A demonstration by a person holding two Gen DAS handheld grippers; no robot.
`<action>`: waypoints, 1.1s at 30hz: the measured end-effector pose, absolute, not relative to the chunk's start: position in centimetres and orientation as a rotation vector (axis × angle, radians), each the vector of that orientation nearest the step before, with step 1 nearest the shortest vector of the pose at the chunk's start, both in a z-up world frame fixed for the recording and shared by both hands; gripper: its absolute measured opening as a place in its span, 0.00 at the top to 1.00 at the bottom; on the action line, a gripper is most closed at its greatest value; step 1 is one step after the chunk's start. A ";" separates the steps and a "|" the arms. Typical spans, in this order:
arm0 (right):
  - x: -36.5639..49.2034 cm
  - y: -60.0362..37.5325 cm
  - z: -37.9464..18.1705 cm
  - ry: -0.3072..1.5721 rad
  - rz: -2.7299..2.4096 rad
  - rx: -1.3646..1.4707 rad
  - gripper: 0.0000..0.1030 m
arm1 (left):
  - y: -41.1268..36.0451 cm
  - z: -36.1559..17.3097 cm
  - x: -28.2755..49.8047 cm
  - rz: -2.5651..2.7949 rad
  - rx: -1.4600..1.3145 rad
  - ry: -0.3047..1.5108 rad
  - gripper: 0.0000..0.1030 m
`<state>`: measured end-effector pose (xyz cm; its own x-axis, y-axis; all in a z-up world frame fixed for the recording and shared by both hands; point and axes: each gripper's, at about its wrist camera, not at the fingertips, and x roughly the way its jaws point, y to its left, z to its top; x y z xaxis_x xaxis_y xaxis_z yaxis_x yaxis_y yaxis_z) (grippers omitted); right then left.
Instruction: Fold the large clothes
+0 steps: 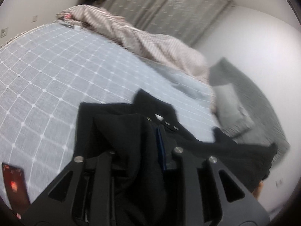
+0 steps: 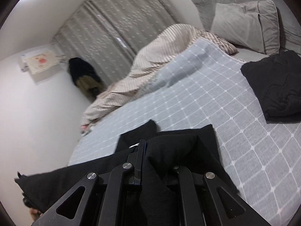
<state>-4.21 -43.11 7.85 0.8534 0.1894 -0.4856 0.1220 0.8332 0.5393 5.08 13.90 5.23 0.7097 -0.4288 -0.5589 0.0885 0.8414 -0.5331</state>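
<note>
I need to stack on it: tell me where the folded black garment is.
In the right wrist view, the folded black garment lies at the right edge on the checked blue bedspread, just in front of the grey pillow.

Right hand-held gripper [image 2: 144,150] apparently clamps black garment [image 2: 178,146] above bed [image 2: 207,98]

- Grey-blue checked bedspread [image 2: 216,98] covering the bed.
- Striped beige duvet [image 2: 150,56] lying bunched along its far edge.
- Grey pillow [image 2: 244,24] resting near the headboard end.
- Patterned grey curtains [image 2: 116,24] hanging behind.
- Phone [image 1: 15,184] glowing red on the bedspread.
</note>
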 end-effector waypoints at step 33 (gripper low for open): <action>6.0 -44.2 -5.2 0.910 -0.097 0.523 0.29 | 9.7 -4.1 11.2 -0.221 -0.124 0.914 0.19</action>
